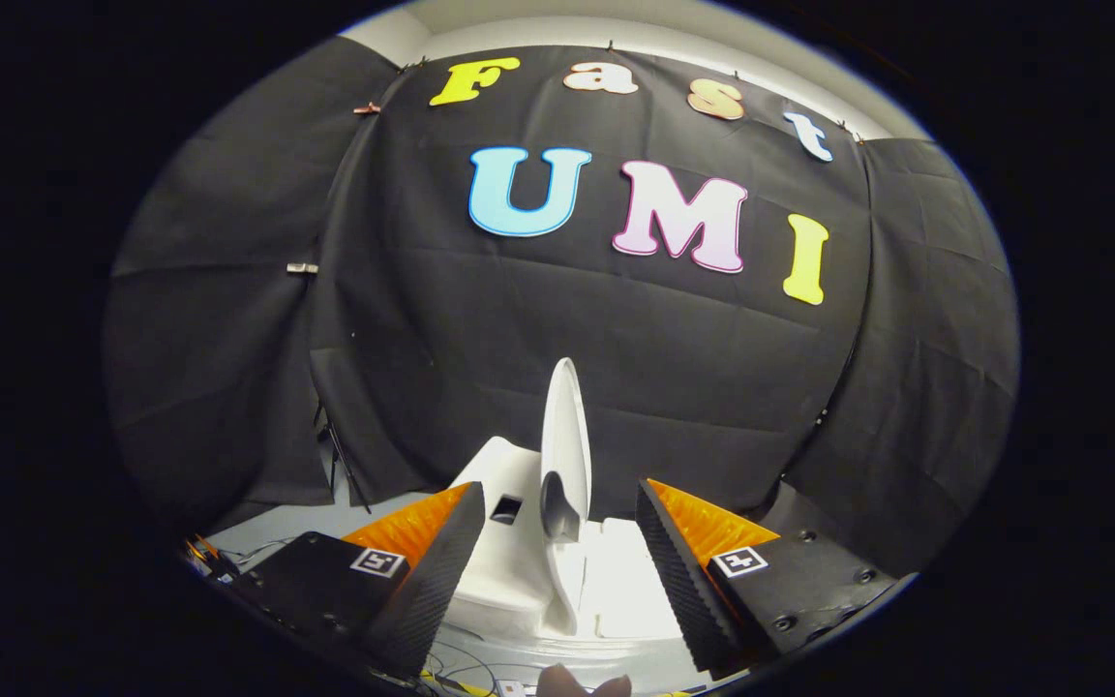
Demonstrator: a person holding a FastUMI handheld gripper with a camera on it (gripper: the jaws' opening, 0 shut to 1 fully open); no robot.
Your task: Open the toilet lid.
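toilet lid (565, 436) upright; gripper (557, 542) agape

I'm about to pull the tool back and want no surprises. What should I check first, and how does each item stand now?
1. Toilet lid raised: ok, it stands upright, edge-on, beyond the fingers.
2. Tool open: ok, fingers spread wide.
3. Fingers off the lid: ok, neither touches it.
4. Lid will stay up alone: cannot tell.
5. Toilet undisturbed: ok, it sits between the fingers, nothing on it.
6. Cables on the floor below: cannot tell whether they lie in the way.
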